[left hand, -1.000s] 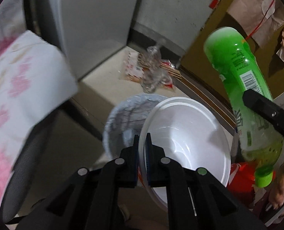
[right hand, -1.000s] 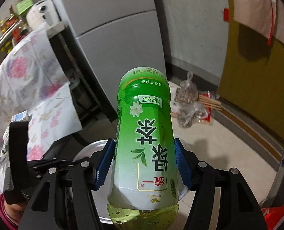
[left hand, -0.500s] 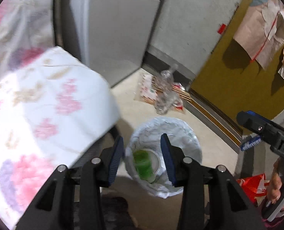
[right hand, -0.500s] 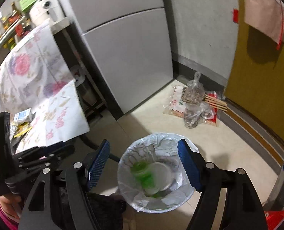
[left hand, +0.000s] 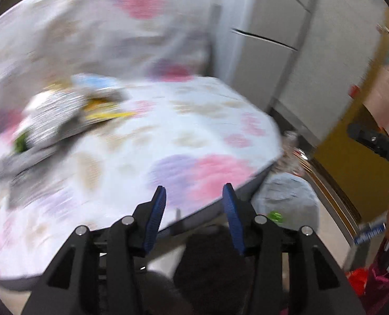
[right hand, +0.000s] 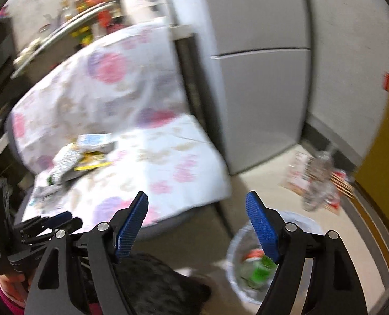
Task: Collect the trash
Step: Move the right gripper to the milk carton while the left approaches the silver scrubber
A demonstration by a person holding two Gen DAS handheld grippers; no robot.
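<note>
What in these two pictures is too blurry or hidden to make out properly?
- Litter pile on the flowered tablecloth: motion blur in both views makes the pieces unreadable.
- Trash bin: the right claw covers part of its contents; in the left view the table edge hides most of it.
- Shelf items: small and smeared.
- Floor bags: blurred, contents unclear.

At nine o'clock, the floral tablecloth [right hand: 168, 157] looks like matt cloth. At five o'clock, the bin liner [right hand: 236, 246] is crinkled glossy plastic.
</note>
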